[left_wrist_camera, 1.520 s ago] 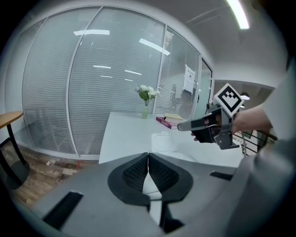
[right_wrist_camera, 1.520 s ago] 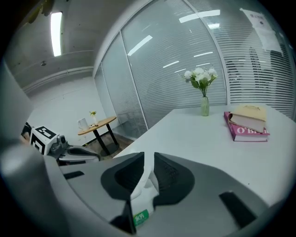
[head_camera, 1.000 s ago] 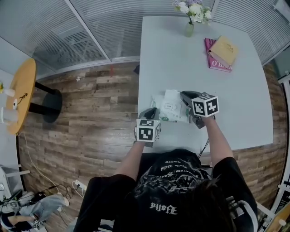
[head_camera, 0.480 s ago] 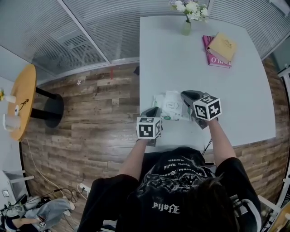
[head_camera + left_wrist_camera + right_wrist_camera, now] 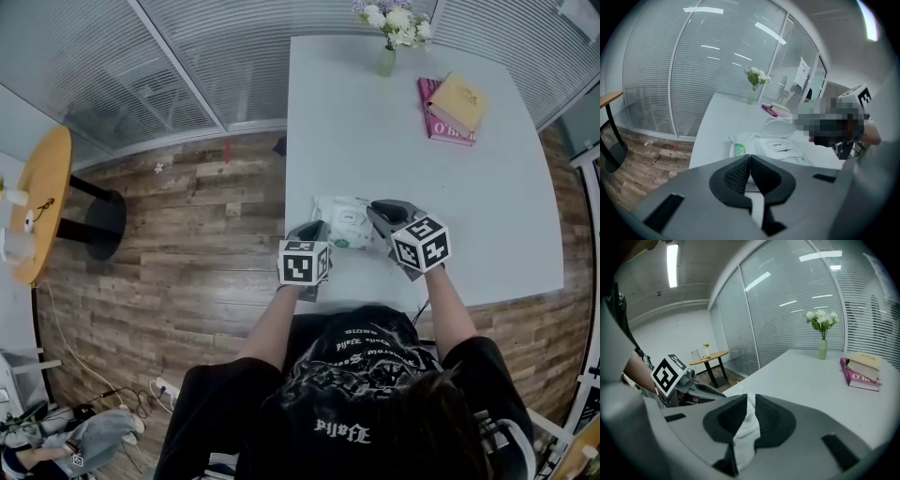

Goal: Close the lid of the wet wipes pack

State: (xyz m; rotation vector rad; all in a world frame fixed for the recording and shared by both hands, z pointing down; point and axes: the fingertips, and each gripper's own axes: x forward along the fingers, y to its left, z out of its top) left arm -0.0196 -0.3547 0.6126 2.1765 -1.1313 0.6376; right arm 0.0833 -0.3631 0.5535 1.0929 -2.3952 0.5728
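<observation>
The white wet wipes pack [image 5: 339, 225] [image 5: 776, 146] lies near the front edge of the white table [image 5: 403, 122]. Its rounded lid [image 5: 780, 127] is raised at the pack's far side. My right gripper [image 5: 377, 208] [image 5: 749, 401] is at the pack's right end, shut on the lid [image 5: 746, 427], whose white shows between the pads. My left gripper [image 5: 317, 228] [image 5: 750, 159] is shut with nothing in it, its tips by the pack's near left corner. Whether it touches the pack I cannot tell.
A vase of flowers [image 5: 392, 37] [image 5: 821, 324] stands at the table's far edge. Two stacked books [image 5: 452, 108] [image 5: 860, 369] lie at the far right. A round wooden side table [image 5: 42, 197] stands on the wood floor to the left.
The lid, lying flat open behind the pack a second ago, is now raised. My right gripper has shifted slightly toward me and left. The left gripper has barely moved.
</observation>
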